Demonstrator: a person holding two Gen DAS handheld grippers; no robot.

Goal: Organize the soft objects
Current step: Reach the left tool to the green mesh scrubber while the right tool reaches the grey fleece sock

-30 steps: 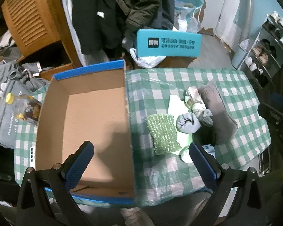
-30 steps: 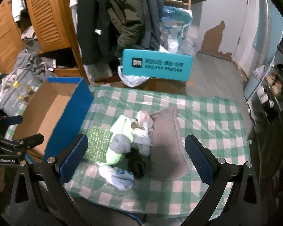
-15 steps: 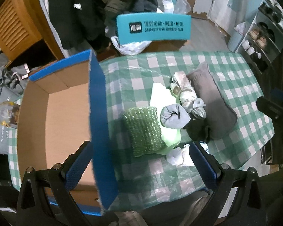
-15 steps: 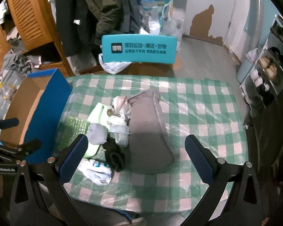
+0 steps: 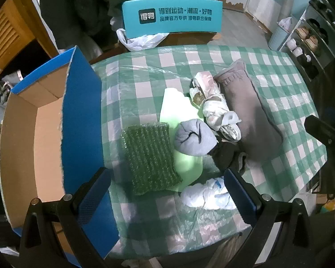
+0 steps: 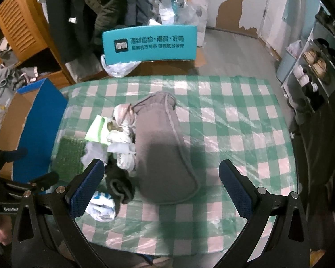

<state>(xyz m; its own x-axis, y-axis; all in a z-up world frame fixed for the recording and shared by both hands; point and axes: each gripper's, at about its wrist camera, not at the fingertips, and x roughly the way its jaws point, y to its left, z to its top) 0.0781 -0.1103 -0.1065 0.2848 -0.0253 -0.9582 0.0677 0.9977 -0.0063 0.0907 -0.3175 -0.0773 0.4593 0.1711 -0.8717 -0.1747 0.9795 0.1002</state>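
A pile of soft things lies on the green-checked table [image 5: 145,67]: a green knitted cloth [image 5: 149,154], a pale green sheet [image 5: 178,111], a grey sock ball [image 5: 195,137], a patterned white bundle [image 5: 214,107], a dark sock [image 5: 227,156], a white-and-blue sock [image 5: 208,195] and a long grey pillow [image 5: 250,116]. An open cardboard box [image 5: 38,147] with blue outer walls stands at the left. My left gripper [image 5: 166,197] is open above the front of the pile. My right gripper [image 6: 162,187] is open above the pillow [image 6: 163,154], empty.
A teal chair back [image 5: 172,17] with white print stands behind the table. Dark coats [image 6: 96,4] hang behind it beside a wooden cabinet [image 6: 15,22]. Shoe shelves [image 6: 315,62] line the right wall. Clothes are heaped on the floor at left [image 6: 4,80].
Both grippers have swung rightward: the box slid to the left in the left wrist view and the pile came between its fingers. The pillow is now centred under the right gripper.
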